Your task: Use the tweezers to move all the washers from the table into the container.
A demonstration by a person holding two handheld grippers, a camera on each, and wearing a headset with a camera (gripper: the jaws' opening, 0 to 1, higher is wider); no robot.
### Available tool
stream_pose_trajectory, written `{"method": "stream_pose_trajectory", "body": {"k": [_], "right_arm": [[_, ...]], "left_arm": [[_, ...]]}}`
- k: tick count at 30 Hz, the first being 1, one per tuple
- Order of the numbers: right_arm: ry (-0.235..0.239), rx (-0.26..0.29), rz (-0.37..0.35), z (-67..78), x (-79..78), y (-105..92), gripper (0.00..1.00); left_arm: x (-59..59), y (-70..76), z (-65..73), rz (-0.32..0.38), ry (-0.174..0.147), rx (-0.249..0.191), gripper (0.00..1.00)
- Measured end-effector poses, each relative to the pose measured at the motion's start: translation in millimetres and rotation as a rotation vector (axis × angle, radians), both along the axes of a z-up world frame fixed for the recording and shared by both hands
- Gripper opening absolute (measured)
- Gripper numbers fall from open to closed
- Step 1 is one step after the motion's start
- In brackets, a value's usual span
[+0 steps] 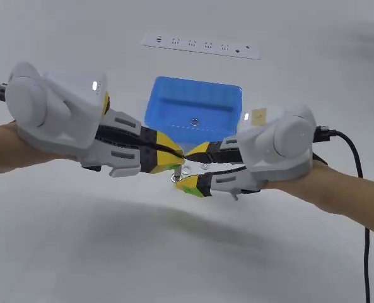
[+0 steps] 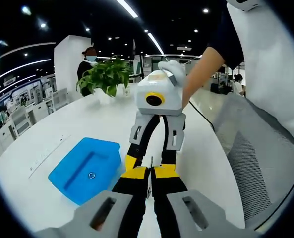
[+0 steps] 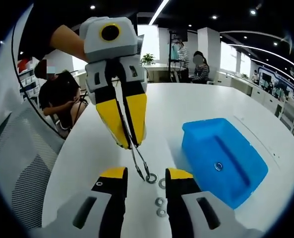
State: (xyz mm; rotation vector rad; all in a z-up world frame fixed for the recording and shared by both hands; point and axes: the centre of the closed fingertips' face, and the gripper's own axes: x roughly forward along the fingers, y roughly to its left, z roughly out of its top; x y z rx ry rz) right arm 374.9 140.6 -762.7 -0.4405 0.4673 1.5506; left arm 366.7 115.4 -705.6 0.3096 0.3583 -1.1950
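Pick-up step: the left tool (image 3: 129, 140), clamped on the tweezers (image 3: 138, 157), has their tips at a washer (image 3: 151, 177) on the table (image 3: 82, 163); the right tool (image 1: 196, 169) hovers, jaws apart. Next, I reckon: pinch, lift, carry to the blue container (image 3: 201, 144).

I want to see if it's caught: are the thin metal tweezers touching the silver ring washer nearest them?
Touching. In the right gripper view the thin metal tweezers end on the silver ring washer, with no gap showing between.

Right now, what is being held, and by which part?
The left tool grips the tweezers by their upper part; their tips sit at a washer on the table. The right tool holds nothing.
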Motion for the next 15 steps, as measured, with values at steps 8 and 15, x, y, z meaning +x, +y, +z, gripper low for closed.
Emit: {"method": "stream_pose_trajectory", "body": {"k": [8, 15], "right_arm": [[0.038, 0.009, 0.048, 0.3, -8.3, 10.3, 0.21], [-0.005, -0.022, 0.104, -4.9, -11.3, 12.6, 0.12]], "left_arm": [[-0.6, 2.2, -0.6, -0.003, 0.001, 0.006, 0.06], [-2.3, 5.3, -2.0, -0.005, 0.001, 0.019, 0.06]]}}
